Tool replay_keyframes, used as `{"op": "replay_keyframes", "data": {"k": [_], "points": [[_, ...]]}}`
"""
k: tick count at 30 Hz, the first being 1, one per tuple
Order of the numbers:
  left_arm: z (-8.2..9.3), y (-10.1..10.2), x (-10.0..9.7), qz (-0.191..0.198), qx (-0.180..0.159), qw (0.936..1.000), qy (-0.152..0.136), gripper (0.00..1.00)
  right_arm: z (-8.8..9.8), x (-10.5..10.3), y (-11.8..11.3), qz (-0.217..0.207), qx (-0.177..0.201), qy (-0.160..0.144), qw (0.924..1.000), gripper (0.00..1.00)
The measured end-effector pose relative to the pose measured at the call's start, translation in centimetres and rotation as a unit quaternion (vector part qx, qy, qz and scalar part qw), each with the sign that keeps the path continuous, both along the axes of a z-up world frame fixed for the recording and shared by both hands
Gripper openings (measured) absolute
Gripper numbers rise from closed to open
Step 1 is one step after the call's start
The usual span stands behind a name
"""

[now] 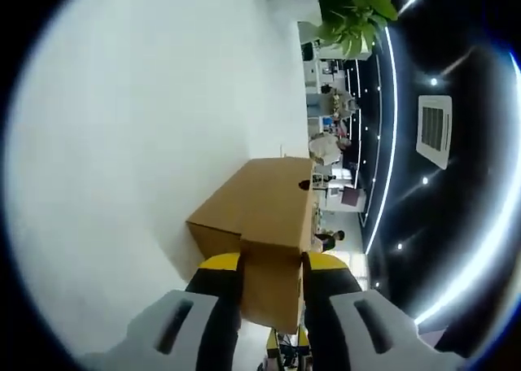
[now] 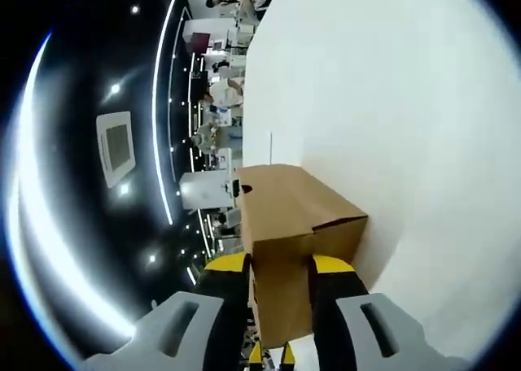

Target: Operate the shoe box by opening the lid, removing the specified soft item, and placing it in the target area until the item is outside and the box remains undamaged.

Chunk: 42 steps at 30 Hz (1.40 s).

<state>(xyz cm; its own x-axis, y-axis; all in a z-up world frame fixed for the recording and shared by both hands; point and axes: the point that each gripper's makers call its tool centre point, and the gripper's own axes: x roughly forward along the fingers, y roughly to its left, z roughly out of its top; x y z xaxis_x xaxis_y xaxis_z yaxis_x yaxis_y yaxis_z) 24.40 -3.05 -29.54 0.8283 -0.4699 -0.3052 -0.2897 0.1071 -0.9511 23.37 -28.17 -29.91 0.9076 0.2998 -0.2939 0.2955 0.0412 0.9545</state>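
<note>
Both grippers clamped on flaps of the shoe box, views rolled sideways.

Nearest my left camera, the left gripper [image 1: 273,265] has its yellow-tipped fingers [image 1: 218,264] clenched on a cardboard flap [image 1: 271,285] of the shoe box [image 1: 264,200]; likewise the right gripper [image 2: 281,269] pinches a flap [image 2: 281,294] of the same box. I judge this paired hold is meant to lift the lid evenly from both ends without tearing it. The box sits on the white counter [image 1: 146,159], lid apparently not yet raised; contents hidden, so I cannot see the soft item. Its long axis runs away from each camera, so the fingers grip at opposite short ends. A small round hole [image 1: 304,185] marks one side.
</note>
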Motion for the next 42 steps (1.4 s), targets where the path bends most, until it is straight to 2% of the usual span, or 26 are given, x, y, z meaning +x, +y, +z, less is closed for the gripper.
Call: {"op": "replay_keyframes", "data": {"k": [14, 18, 21, 33, 40, 42], "points": [[0.2, 0.0, 0.0, -0.011, 0.005, 0.9999, 0.007, 0.28, 0.6, -0.1, 0.2, 0.002, -0.007, 0.002, 1.0000, 0.26], [0.4, 0.0, 0.1, -0.029, 0.020, 0.9994, 0.003, 0.28, 1.0, -0.2, 0.2, 0.003, -0.011, 0.004, 0.9999, 0.26], [0.4, 0.0, -0.1, -0.022, 0.010, 0.9996, 0.010, 0.28, 1.1, -0.1, 0.1, 0.003, -0.012, 0.010, 0.9999, 0.26], [1.3, 0.2, -0.3, -0.011, 0.038, 0.9992, 0.003, 0.28, 2.0, -0.5, 0.3, -0.010, -0.001, 0.012, 0.9999, 0.25], [1.6, 0.1, -0.3, -0.012, 0.035, 0.9993, 0.001, 0.28, 2.6, -0.6, 0.1, -0.008, -0.003, 0.011, 0.9999, 0.25], [2.0, 0.1, -0.4, -0.012, 0.047, 0.9988, -0.002, 0.28, 2.5, -0.7, 0.1, -0.012, 0.000, 0.013, 0.9998, 0.25]]}}
